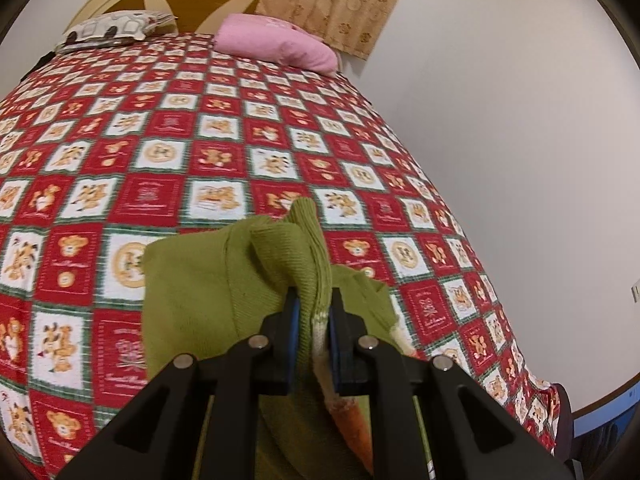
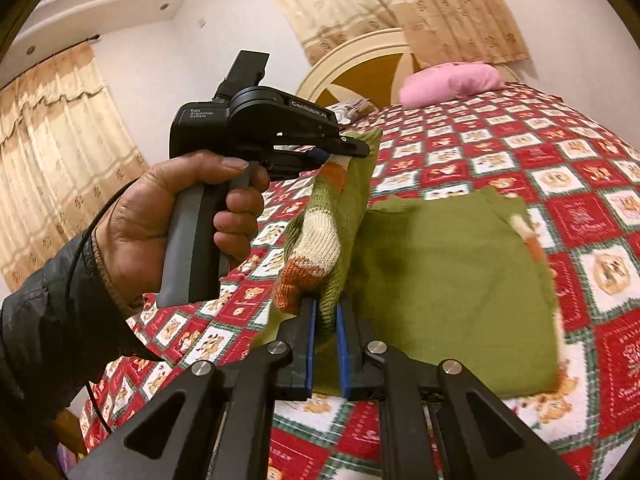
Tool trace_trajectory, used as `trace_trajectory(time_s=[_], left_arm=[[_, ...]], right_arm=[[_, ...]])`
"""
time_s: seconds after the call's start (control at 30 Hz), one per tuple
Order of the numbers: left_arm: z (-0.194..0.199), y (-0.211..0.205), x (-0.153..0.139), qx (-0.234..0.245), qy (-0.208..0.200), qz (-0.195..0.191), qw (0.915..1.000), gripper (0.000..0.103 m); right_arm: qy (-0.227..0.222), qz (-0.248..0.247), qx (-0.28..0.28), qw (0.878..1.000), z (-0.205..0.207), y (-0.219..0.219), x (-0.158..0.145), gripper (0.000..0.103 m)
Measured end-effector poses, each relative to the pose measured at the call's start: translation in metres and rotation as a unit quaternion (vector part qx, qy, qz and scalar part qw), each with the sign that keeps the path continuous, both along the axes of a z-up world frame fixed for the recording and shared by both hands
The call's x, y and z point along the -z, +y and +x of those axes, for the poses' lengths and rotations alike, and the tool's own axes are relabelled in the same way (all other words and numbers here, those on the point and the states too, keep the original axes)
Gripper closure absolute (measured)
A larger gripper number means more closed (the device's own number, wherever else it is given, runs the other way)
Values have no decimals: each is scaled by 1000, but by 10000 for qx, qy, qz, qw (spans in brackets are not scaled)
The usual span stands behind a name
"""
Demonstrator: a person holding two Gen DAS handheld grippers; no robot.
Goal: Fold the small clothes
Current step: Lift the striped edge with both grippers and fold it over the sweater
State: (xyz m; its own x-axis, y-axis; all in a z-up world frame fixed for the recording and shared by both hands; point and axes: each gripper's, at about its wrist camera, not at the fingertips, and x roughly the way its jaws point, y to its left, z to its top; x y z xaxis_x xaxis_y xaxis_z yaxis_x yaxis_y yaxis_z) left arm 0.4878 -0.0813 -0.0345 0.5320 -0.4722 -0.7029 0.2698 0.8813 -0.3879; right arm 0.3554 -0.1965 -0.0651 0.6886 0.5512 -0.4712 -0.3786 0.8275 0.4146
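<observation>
A small green knit sweater [image 2: 452,280] with cream and orange patches lies partly on the bed, one edge lifted. My left gripper [image 1: 314,304] is shut on a ribbed green edge of the sweater [image 1: 224,292], which bunches up in front of its blue pads. In the right wrist view the left gripper [image 2: 352,148] is held by a hand [image 2: 168,220] in a dark sleeve, up at the left, pinching the cloth. My right gripper [image 2: 325,312] is shut on the lower end of the same lifted edge, near the orange and cream patch [image 2: 316,248]. The edge hangs stretched between both grippers.
The bed carries a red and white checked teddy-bear quilt [image 1: 168,152]. A pink pillow [image 1: 276,44] and a patterned pillow [image 1: 116,30] lie by the headboard [image 2: 360,68]. A white wall [image 1: 520,120] borders the bed's right side. Curtains [image 2: 52,152] hang behind.
</observation>
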Motion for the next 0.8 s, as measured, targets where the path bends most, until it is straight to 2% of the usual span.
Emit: trace_trajectory(time_s=[0.57,0.8], left_arm=[[5,-73,25,435,238,34,9988,90],[7,-104,50,537,174,431,9975,87]], right_arm=[[332,433,574,9969,-9,-70,20,95],[673,661,883,9916,-3,-97,43,95]])
